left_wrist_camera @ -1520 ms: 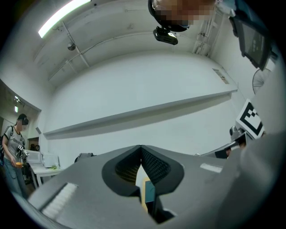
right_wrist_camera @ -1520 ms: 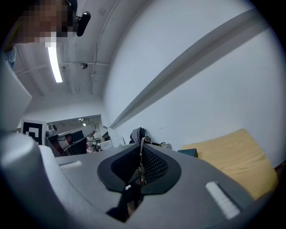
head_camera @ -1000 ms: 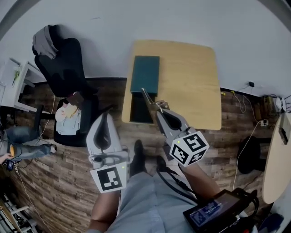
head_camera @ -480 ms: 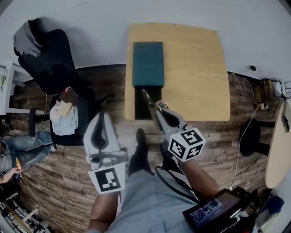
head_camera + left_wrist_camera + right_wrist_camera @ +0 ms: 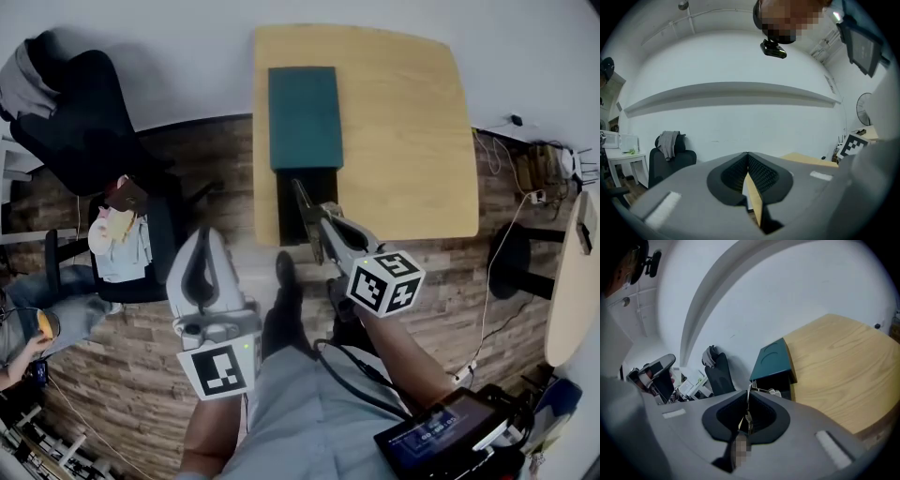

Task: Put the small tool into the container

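Note:
On the near left part of the wooden table lies a teal container, and its dark open end faces me. My right gripper is shut on a small thin metal tool, whose tip hangs over that open end. In the right gripper view the tool sits between the closed pads of the right gripper, with the container just beyond. My left gripper hovers above the floor left of the table, shut and holding nothing, as the left gripper also appears in its own view.
A black office chair stands left of the table, and a second seat piled with items is nearer. A person crouches at the far left. Cables, a black stool and a pale round table are at the right.
The table and container have come nearer. The right gripper with the tool now reaches over the container's open end. The left gripper has hardly moved.

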Motion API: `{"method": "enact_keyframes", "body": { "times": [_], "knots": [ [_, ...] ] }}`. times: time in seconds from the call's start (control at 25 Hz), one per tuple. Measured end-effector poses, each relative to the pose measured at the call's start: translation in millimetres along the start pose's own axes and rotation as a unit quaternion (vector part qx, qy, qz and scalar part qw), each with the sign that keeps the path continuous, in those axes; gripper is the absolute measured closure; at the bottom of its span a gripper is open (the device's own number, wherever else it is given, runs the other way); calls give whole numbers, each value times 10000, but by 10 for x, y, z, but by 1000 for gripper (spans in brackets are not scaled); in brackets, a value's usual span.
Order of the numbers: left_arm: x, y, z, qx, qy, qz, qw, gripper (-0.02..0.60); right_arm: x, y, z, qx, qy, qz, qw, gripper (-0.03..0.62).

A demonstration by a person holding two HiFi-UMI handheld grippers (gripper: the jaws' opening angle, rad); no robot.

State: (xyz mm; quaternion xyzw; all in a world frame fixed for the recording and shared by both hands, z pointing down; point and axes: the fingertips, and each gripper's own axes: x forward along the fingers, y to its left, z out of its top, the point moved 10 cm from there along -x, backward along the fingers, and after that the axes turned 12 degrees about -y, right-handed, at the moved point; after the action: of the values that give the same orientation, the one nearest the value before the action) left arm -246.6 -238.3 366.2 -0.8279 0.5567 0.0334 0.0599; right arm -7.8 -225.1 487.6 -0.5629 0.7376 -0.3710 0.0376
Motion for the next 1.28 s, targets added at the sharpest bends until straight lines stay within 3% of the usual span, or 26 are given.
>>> {"method": "enact_keyframes", "body": {
  "times": [0.68,1.28],
  "knots": [
    [502,376,-260,105,146,-121,9998,569,610,-353,-33,1179,357,-609,9905,579],
    [864,403,-496,38,329,-327,9989,571,961,-507,-52,1167,63,-725,9905,577]
  ]
}}
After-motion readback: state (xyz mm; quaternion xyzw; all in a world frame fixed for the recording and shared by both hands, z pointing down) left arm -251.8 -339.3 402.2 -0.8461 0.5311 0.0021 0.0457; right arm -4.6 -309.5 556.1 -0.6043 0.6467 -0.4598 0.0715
